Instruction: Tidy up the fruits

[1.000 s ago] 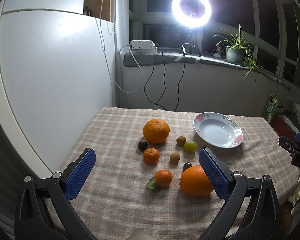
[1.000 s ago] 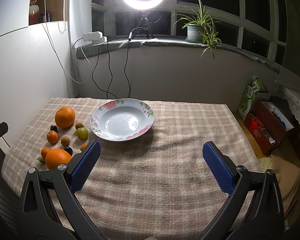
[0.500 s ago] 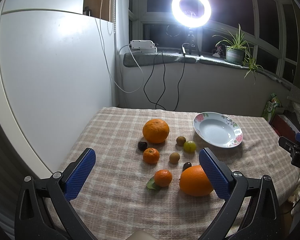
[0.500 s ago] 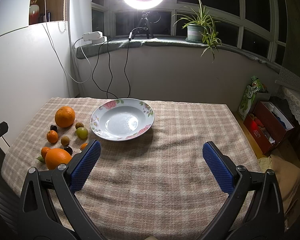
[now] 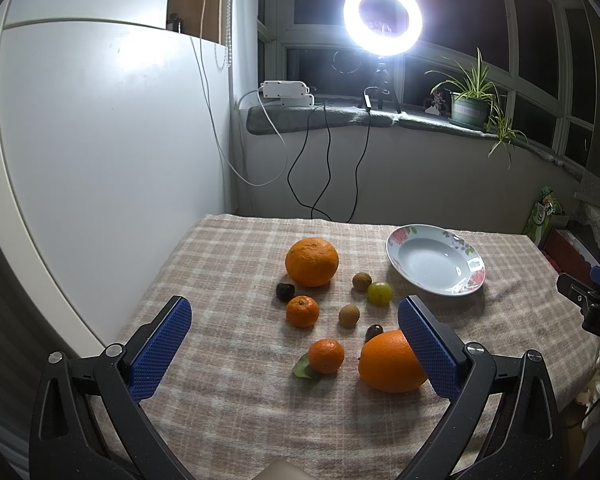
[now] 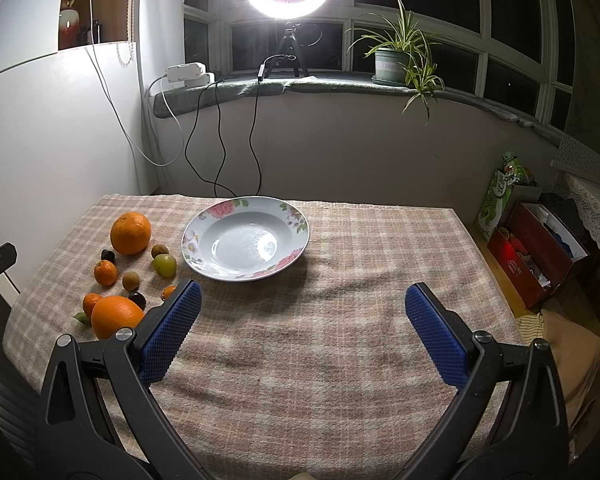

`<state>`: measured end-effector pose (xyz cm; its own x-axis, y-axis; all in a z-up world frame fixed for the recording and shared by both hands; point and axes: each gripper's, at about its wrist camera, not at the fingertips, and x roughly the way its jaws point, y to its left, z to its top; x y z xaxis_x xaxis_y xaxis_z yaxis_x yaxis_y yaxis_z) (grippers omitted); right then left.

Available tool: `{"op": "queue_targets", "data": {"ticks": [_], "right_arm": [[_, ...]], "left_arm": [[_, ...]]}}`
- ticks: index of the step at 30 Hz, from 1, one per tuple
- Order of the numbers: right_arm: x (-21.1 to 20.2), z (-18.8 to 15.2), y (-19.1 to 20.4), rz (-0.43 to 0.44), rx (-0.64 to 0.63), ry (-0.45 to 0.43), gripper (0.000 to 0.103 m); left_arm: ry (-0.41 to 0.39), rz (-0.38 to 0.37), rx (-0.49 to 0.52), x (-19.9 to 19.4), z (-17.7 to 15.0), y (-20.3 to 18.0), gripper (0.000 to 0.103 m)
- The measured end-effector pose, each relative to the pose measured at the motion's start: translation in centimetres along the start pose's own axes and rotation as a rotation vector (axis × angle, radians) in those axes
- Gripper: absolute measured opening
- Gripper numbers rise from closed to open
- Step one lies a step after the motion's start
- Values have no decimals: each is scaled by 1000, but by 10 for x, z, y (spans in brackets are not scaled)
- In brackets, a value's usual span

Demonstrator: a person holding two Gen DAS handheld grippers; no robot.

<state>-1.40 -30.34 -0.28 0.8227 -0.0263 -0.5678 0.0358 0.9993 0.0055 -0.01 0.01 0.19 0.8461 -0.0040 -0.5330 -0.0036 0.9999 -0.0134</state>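
Left gripper (image 5: 294,334) agape above fruits (image 5: 328,308), right gripper (image 6: 302,324) agape near plate (image 6: 296,248)

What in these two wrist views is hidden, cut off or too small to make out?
- Near large orange, left wrist view: its right side is hidden behind the left tongs' blue pad.
- Small orange fruit, right wrist view: mostly hidden behind a pad of the right tongs.
- Small dark fruit, left wrist view: partly behind the near orange, too small to identify.
- Red box, right wrist view: contents too jumbled to name.

Two large oranges (image 5: 311,261), small tangerines (image 5: 302,311) and a green grape (image 5: 379,293) lie clustered — loose; the floral plate (image 5: 436,260) sits empty beside them.
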Motion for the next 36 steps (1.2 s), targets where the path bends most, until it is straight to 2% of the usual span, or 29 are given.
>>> {"op": "queue_targets", "data": {"ticks": [14, 21, 29, 36], "right_arm": [[4, -3, 8, 15, -15, 8, 103], [10, -6, 5, 49, -12, 24, 103], [27, -9, 5, 167, 27, 80, 103], [48, -13, 14, 317, 60, 153, 103]], "left_arm": [[2, -1, 0, 0, -1, 0, 102], [34, -25, -32, 8, -8, 7, 102], [104, -91, -86, 23, -21, 16, 98], [188, -197, -147, 39, -38, 15, 94]]}}
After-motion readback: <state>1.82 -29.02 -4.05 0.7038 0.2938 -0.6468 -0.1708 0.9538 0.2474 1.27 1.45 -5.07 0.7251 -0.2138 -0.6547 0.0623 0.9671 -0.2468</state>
